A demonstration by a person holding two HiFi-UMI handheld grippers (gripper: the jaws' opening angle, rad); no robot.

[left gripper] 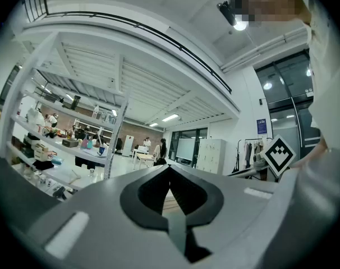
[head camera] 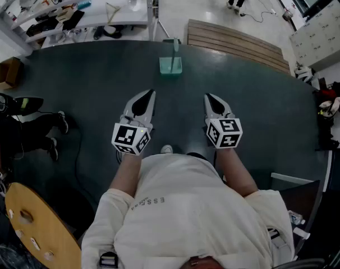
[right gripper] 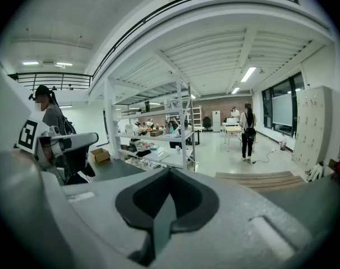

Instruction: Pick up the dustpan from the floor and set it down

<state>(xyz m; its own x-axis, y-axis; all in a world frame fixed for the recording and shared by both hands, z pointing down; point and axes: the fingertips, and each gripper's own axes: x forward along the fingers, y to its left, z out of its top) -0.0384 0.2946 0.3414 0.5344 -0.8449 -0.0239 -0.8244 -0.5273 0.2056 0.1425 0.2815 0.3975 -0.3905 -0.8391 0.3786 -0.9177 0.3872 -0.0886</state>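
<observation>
A pale green dustpan (head camera: 171,65) with an upright handle stands on the dark floor mat (head camera: 91,83), straight ahead of me. Both grippers are held out side by side, short of it and apart from it. The left gripper (head camera: 152,92) has its jaws together with nothing between them, and in the left gripper view (left gripper: 169,168) the jaws meet at the tip. The right gripper (head camera: 206,96) is likewise shut and empty, with its jaws touching in the right gripper view (right gripper: 170,170). Neither gripper view shows the dustpan.
White shelving (head camera: 74,10) packed with items runs along the far left. A slatted wooden platform (head camera: 237,43) lies beyond the dustpan to the right. At the left are a seated person's legs (head camera: 30,133), a cardboard box (head camera: 7,72) and a round wooden seat (head camera: 38,223).
</observation>
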